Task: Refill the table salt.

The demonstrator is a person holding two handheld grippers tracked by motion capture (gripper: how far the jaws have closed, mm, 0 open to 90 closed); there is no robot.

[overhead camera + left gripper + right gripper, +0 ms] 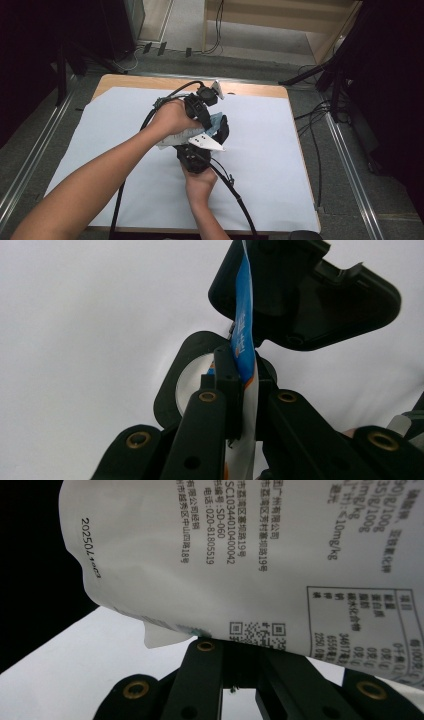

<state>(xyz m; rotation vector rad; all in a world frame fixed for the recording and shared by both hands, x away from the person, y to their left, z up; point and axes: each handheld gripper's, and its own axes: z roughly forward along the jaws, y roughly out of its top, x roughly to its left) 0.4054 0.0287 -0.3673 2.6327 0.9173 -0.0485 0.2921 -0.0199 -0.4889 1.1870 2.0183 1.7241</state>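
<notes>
A flat white packet with black printed text and a blue face hangs above the white sheet, held between both grippers. In the high view the packet sits over the middle of the table. My left gripper is shut on one edge of it, seen edge-on. My right gripper is shut on the packet's lower edge. In the high view my left gripper comes in from the far left, and my right gripper rises from the near side. In the left gripper view the right gripper clamps the packet just beyond my own jaws.
A white sheet covers the wooden table. Black cables trail from both grippers toward the near edge. Dark stands and floor cables sit beyond the right and far edges.
</notes>
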